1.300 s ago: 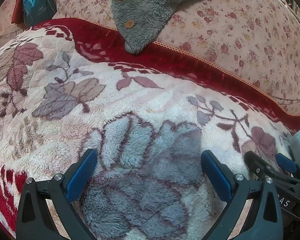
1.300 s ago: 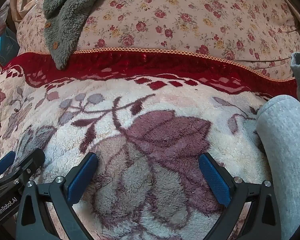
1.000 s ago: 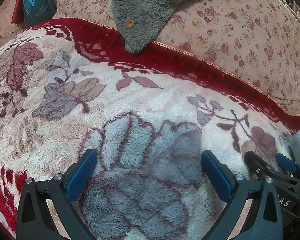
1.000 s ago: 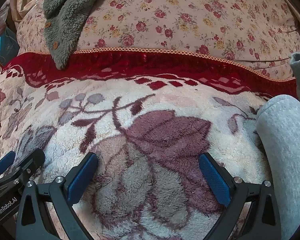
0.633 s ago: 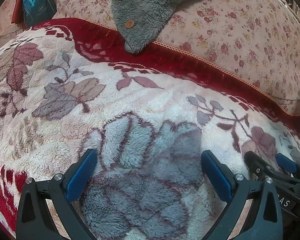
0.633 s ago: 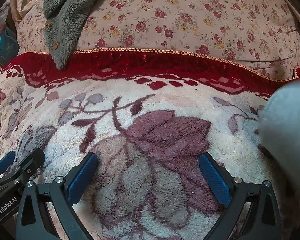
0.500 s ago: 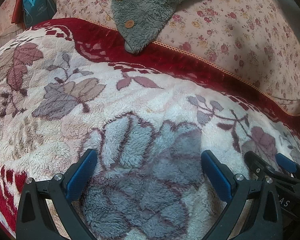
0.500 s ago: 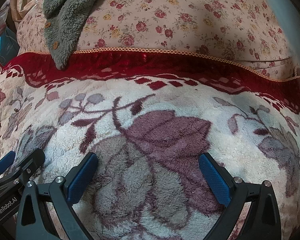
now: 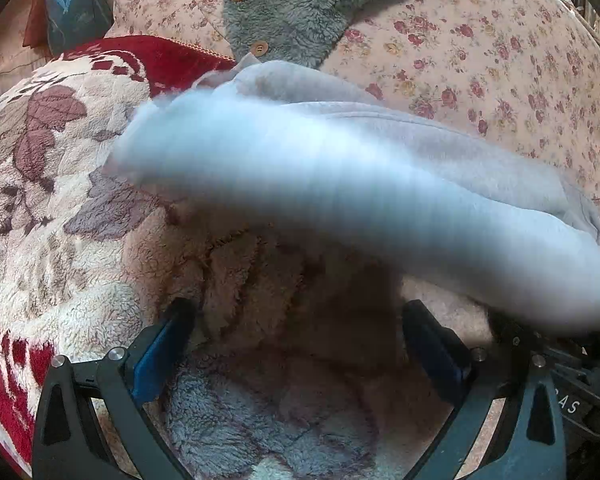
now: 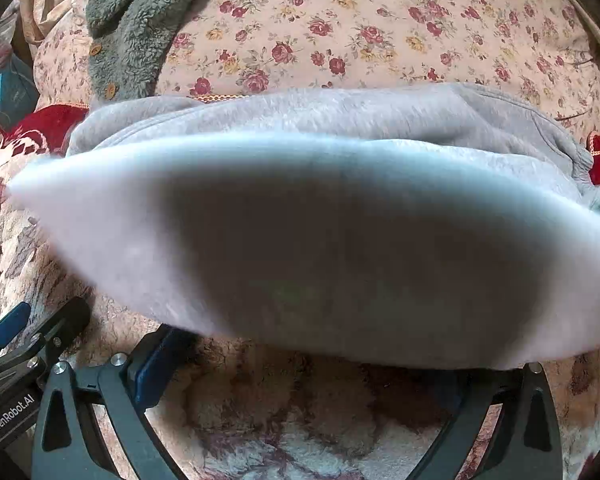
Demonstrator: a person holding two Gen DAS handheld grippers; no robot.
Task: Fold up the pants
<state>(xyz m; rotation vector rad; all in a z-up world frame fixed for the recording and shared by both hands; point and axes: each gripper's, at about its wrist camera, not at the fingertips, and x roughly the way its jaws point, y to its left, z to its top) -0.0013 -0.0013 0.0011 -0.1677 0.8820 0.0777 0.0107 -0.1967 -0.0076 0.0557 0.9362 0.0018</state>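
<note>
Light grey pants [image 9: 340,176] sweep across the fleece blanket in a motion blur, in front of both grippers; they also fill the middle of the right wrist view [image 10: 320,232]. My left gripper [image 9: 300,352] is open and empty, low over the blanket, with the pants just beyond its fingertips. My right gripper [image 10: 300,364] is open and empty; the pants hang over its right finger and hide that tip. Neither gripper touches the pants.
A cream and red floral fleece blanket [image 9: 60,184] covers the surface. Behind it lies a pink rose-print quilt [image 10: 380,20] with a grey fuzzy buttoned garment [image 9: 300,8] on it. A blue bag [image 9: 76,16] stands at far left.
The grey pants, earlier only a bit at the right edge, have swept in across the blanket in front of both grippers. Both grippers stayed where they were, open.
</note>
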